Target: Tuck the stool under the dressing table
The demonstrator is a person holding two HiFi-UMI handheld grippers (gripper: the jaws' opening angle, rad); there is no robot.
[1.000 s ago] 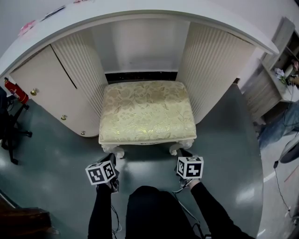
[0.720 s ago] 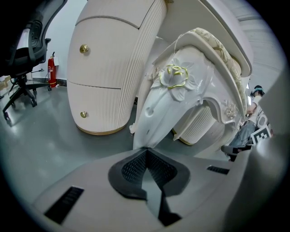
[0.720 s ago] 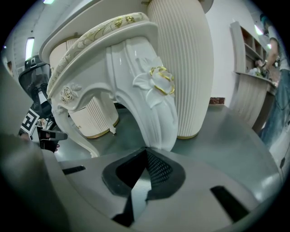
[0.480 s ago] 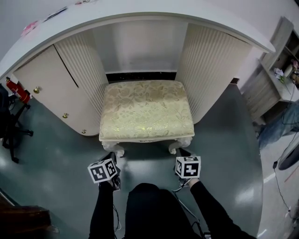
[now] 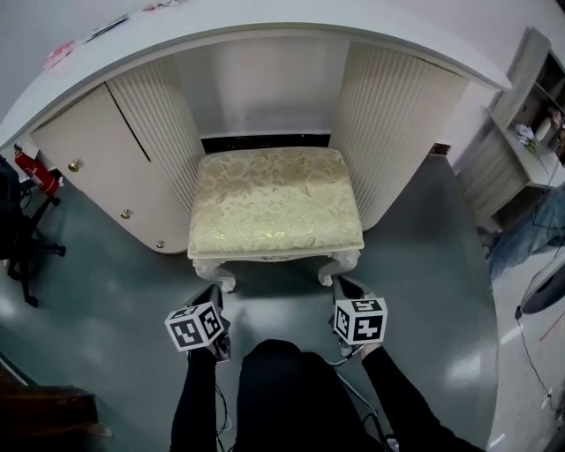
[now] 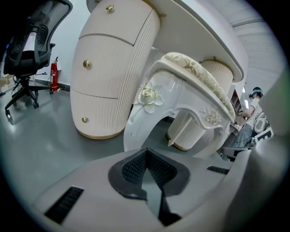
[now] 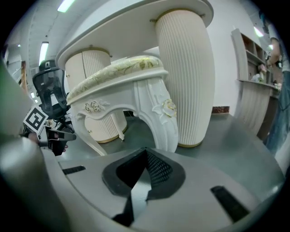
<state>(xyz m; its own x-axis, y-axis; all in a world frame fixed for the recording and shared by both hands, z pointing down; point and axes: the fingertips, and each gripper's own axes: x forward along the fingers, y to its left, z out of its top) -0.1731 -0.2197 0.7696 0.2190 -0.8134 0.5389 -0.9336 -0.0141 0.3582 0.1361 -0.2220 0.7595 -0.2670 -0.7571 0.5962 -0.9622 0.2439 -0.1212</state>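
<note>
The stool (image 5: 275,203) has a cream floral cushion and carved white legs. It stands partly inside the knee recess of the white dressing table (image 5: 265,26), with its front half sticking out. My left gripper (image 5: 210,298) is shut and empty, low on the floor just in front of the stool's front left leg (image 6: 141,113). My right gripper (image 5: 344,290) is also shut and empty, just in front of the front right leg (image 7: 159,113). Both legs rise close beyond the jaw tips of the left gripper (image 6: 147,168) and the right gripper (image 7: 144,171); I cannot tell whether they touch.
Ribbed white pedestals (image 5: 388,124) flank the recess on both sides, and the left cabinet has brass knobs (image 5: 74,165). A black office chair (image 6: 27,50) and a red extinguisher (image 5: 32,168) stand at left. Shelving (image 5: 521,132) is at right. The floor is grey.
The stool has slid a little deeper into the recess, away from me. Both grippers stay low by its front legs, almost where they were.
</note>
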